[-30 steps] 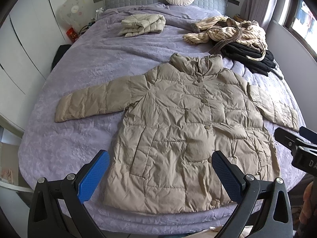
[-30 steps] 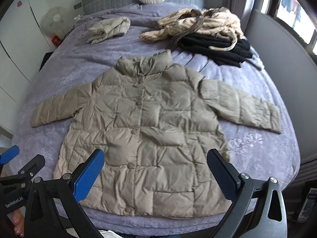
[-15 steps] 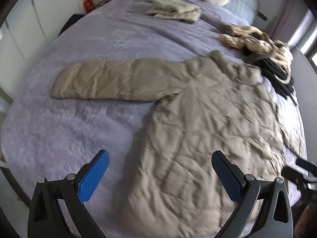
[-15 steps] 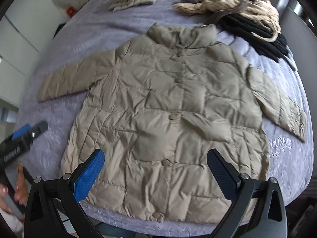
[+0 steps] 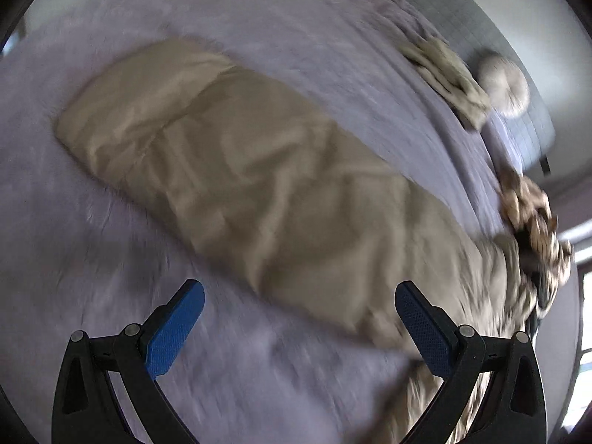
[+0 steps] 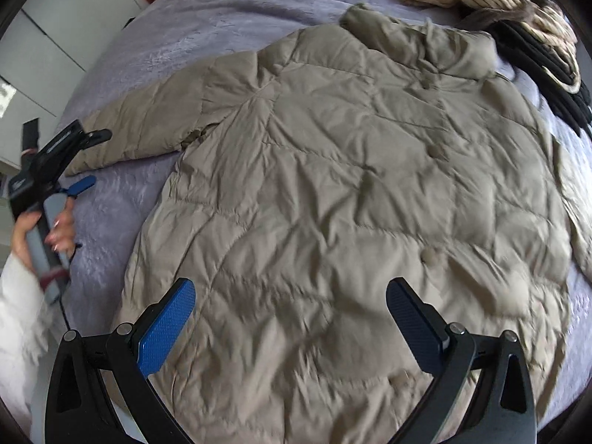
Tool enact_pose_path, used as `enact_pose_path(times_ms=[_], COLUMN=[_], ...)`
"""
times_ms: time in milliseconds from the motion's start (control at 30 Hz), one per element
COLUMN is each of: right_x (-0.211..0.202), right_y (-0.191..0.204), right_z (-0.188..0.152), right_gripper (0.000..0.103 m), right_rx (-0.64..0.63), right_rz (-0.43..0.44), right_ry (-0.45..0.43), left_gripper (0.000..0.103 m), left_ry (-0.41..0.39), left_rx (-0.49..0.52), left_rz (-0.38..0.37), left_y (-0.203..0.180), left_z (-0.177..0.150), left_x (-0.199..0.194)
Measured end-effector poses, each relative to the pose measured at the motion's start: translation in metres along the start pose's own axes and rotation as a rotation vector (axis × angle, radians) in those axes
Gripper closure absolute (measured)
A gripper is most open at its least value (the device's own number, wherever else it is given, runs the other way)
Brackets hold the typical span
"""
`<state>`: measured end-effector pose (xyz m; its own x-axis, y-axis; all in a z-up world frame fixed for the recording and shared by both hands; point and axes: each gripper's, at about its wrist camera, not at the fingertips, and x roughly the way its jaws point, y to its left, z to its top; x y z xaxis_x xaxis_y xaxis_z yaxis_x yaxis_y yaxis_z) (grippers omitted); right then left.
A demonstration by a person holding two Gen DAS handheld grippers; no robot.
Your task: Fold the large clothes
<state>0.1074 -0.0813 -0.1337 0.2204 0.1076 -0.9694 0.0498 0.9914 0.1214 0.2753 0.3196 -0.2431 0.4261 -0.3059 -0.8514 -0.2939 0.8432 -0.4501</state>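
Hovering with its blue-padded jaws spread wide and nothing between them, the left gripper (image 5: 299, 327) hangs just above the jacket sleeve (image 5: 229, 170), which lies stretched flat across the purple bedspread (image 5: 92, 296); the left wrist view is smeared with blur. From the right wrist camera that same gripper shows at the sleeve's cuff end, carried by a hand (image 6: 55, 229) with a white sleeve (image 6: 18, 318) behind it. The right gripper (image 6: 290, 320) is likewise wide open and empty, poised over the lower front of the beige puffer jacket (image 6: 351, 192), which lies face up and buttoned, spread flat on the bed. Beyond the collar sits a heap of striped and black clothes (image 6: 518, 11), and a folded beige garment (image 5: 447, 77) lies near a round cushion (image 5: 505, 87) by the grey headboard (image 5: 481, 29).
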Motion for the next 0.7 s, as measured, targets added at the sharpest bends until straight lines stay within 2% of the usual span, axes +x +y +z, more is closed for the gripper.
enact_pose_path(times_ms=[167, 233, 300, 333, 367, 400, 533, 567, 600, 667, 700], right_x=[0.02, 0.027, 0.034, 0.036, 0.039, 0.041, 0.057, 0.061, 0.069, 0.089, 0.102], right_y=[0.006, 0.011, 0.016, 0.019, 0.023, 0.027, 0.044, 0.047, 0.051, 0.058, 0.059], right_z=[0.026, 0.043, 0.062, 0.072, 0.082, 0.09, 0.121, 0.125, 0.131, 0.139, 0.141], right_gripper=[0.0, 0.0, 0.0, 0.0, 0.0, 0.0, 0.003, 0.02, 0.055, 0.094, 0.094], right_rx=[-0.031, -0.042, -0.036, -0.034, -0.033, -0.032, -0.011, -0.011, -0.01, 0.01, 0.03], right_rz=[0.004, 0.025, 0.058, 0.08, 0.096, 0.106, 0.166, 0.185, 0.199, 0.239, 0.267], right_ry=[-0.071, -0.088, -0.108, -0.124, -0.145, -0.163, -0.211, -0.217, -0.21, -0.161, -0.13], left_gripper=[0.0, 0.014, 0.051, 0.061, 0.083, 0.093, 0.093, 0.093, 0.093, 0.093, 0.093], left_ry=[-0.066, -0.112, -0.127, -0.126, -0.124, -0.121, -0.161, -0.173, -0.181, -0.206, -0.219], left_rx=[-0.057, -0.071, -0.076, -0.082, -0.087, -0.085, -0.01, 0.013, 0.026, 0.065, 0.084], left_rz=[0.034, 0.069, 0.093, 0.09, 0.072, 0.029, 0.002, -0.011, -0.024, -0.064, -0.081], left_y=[0.023, 0.025, 0.026, 0.026, 0.027, 0.027, 0.016, 0.011, 0.008, -0.004, -0.009], left_z=[0.032, 0.042, 0.05, 0.052, 0.055, 0.057, 0.063, 0.065, 0.064, 0.068, 0.067], left_x=[0.023, 0.023, 0.024, 0.024, 0.023, 0.022, 0.002, -0.005, -0.014, -0.032, -0.04])
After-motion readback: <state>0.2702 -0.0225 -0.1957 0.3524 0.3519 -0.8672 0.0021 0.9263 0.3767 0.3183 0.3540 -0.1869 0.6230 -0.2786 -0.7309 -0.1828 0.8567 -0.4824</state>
